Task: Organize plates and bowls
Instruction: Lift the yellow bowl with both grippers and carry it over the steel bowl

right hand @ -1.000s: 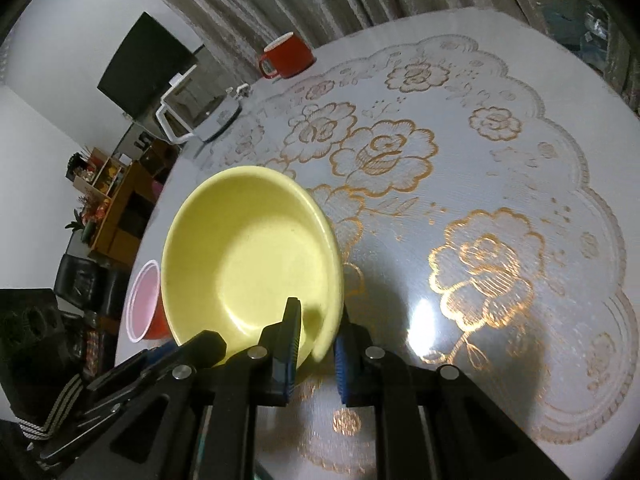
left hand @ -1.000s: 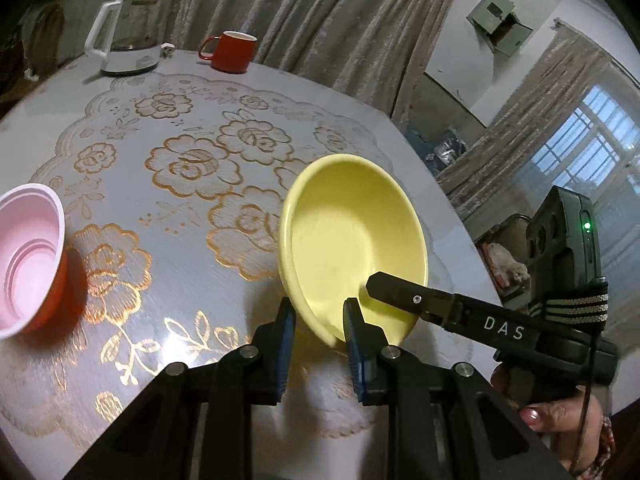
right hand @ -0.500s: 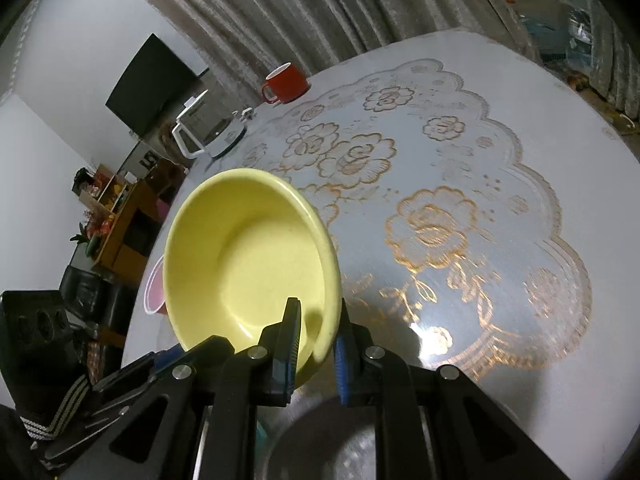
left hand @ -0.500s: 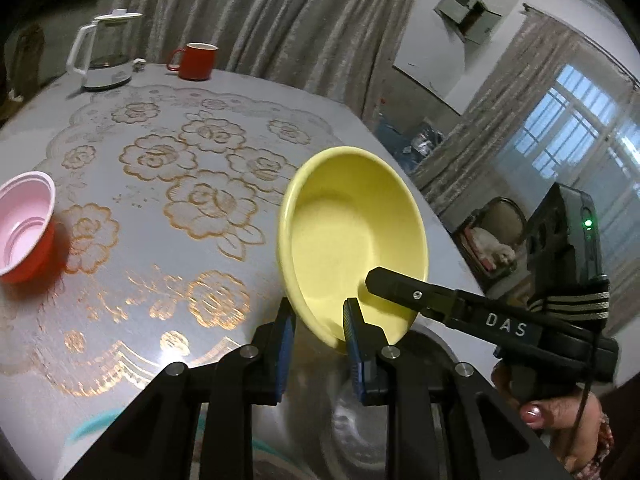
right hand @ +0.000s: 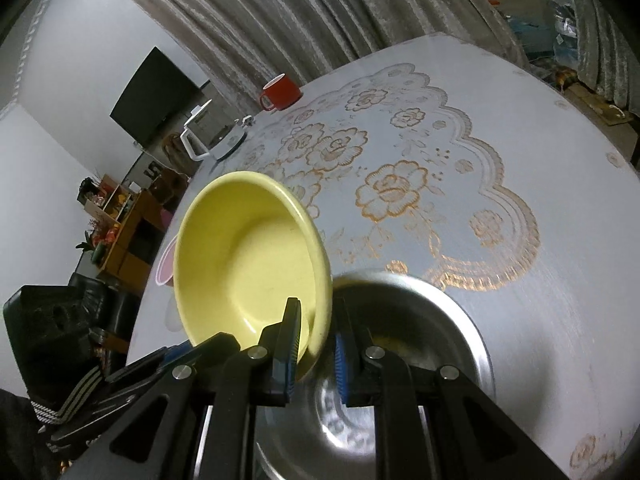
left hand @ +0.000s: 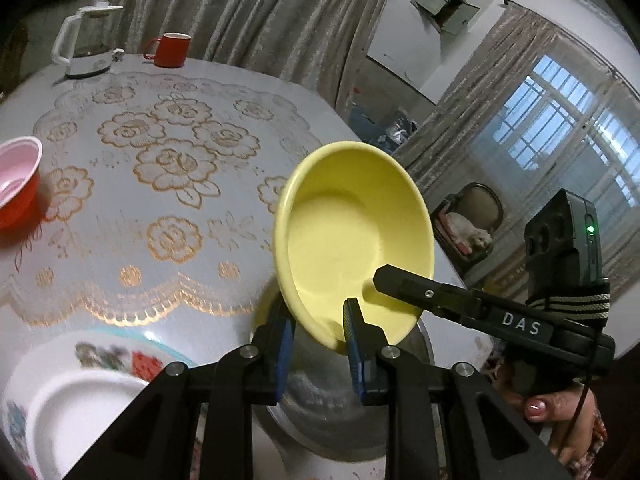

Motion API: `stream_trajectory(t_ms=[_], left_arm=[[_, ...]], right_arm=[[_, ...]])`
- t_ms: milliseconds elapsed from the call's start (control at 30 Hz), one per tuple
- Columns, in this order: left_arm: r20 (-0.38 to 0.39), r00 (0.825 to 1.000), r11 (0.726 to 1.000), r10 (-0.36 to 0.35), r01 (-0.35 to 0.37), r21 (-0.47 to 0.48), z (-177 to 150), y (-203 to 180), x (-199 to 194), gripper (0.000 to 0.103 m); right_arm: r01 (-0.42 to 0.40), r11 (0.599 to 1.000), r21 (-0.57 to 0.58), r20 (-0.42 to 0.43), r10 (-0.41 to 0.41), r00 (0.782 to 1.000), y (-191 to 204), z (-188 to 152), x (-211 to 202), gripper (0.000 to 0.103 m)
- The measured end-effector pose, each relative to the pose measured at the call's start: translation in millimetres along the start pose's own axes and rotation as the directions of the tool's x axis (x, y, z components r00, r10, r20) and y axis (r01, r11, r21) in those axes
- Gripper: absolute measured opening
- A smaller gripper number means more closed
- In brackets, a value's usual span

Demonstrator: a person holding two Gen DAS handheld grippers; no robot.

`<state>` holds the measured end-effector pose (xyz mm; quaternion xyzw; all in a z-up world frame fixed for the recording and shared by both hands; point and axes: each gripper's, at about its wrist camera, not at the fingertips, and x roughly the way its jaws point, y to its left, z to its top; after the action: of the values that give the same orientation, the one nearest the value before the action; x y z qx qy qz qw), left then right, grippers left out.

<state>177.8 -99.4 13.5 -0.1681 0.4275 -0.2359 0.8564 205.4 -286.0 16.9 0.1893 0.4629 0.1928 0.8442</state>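
Moments earlier above the table's middle, the smooth yellow bowl (left hand: 352,236) had been carried back to hang just over the shiny steel bowl (right hand: 440,320), likely for nesting. The left gripper (left hand: 318,332) and right gripper (right hand: 316,344) each clamped its rim. A floral-edged plate (left hand: 80,400) lay nearby on the gold-flowered tablecloth (left hand: 160,168).

Round steel basin (right hand: 436,320) largely hidden behind tilted yellow plastic bowl (right hand: 248,264) and black gripper fingers; near side cut by bottom edge. Pink-lined red bowl (left hand: 16,184) clipped at left edge in left wrist view, only a pink sliver (right hand: 166,268) visible past yellow bowl in right wrist view. White patterned plate (left hand: 76,408) blurred, pattern unreadable, partly cropped. Shelf items (right hand: 108,208) too small to identify.
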Motion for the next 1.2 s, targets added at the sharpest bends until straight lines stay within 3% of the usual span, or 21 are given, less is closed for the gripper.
stream_trajectory(t_ms=[500,900,1200], left_arm=[[-0.073,0.996,0.999,-0.051,0.052,0.008,-44.6,-21.2,7.1,0.025],[-0.096,0.995,0.998,0.002,0.004,0.06,-56.1,-24.7,14.5,0.025],[-0.1,0.994,0.995,0.051,-0.042,0.087,-54.1,-24.3,16.4,0.029]], right_arm=[[0.016,0.998,0.06,-0.048,-0.013,0.999,-30.1,-48.0,-18.1,0.014],[0.062,0.998,0.02,-0.119,-0.059,0.991,-33.4,-56.7,-12.3,0.014],[0.156,0.986,-0.057,-0.141,-0.162,0.977,-33.2,-48.7,-5.0,0.013]])
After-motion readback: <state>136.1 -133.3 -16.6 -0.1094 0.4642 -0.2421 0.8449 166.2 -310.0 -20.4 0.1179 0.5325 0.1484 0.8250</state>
